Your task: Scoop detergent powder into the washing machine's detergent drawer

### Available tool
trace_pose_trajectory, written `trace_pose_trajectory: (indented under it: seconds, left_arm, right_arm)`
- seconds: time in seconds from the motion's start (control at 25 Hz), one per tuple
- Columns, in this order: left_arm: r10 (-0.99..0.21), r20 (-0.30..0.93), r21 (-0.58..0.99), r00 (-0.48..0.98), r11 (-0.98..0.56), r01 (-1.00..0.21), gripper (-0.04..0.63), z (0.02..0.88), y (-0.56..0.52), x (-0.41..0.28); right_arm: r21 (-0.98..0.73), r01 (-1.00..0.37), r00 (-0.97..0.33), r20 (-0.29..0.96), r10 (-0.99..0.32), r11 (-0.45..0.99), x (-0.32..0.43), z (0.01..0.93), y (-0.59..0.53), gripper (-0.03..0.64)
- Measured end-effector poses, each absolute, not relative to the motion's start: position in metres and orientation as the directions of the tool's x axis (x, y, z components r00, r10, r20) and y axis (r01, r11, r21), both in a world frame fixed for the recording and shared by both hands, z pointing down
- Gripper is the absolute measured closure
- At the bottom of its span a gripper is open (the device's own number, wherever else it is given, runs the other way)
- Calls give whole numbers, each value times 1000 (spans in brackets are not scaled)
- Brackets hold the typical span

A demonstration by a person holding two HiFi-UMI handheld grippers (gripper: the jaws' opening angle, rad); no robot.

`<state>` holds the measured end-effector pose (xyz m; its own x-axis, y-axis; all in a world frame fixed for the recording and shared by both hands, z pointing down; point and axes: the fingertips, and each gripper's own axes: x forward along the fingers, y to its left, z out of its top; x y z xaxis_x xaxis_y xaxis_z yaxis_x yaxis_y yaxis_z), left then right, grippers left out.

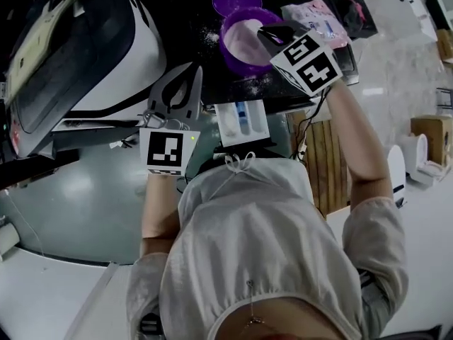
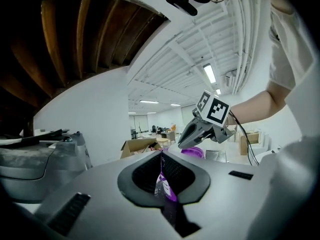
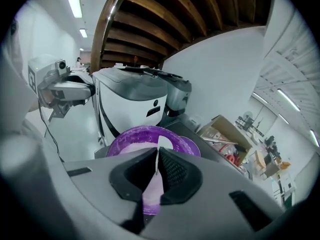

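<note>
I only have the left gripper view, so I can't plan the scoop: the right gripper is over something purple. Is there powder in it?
Observer: Yes. The head view shows white powder in the purple tub, with the right gripper poised over it.
Operator: Is it holding anything?
Observer: Its own view shows the jaws shut on a thin white scoop.
Operator: And the drawer?
Observer: The detergent drawer is pulled out, on the person's side of the tub, beside the left gripper.
</note>
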<state>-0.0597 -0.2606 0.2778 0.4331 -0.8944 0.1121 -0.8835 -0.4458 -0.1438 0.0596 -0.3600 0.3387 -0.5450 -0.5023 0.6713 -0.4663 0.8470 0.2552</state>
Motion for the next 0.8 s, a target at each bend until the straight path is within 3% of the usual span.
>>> trace_pose_trajectory:
  seconds: [0.36, 0.8]
  left_arm:
    - [-938, 139, -121, 318, -335, -935, 572, 284, -263, -61]
    - [-961, 162, -120, 224, -245, -962, 572, 292, -250, -66]
  right_arm:
    - [215, -236, -468, 830, -304, 948, 38, 372, -372, 604]
    - [219, -2, -355, 912, -205, 976, 26, 397, -366, 604]
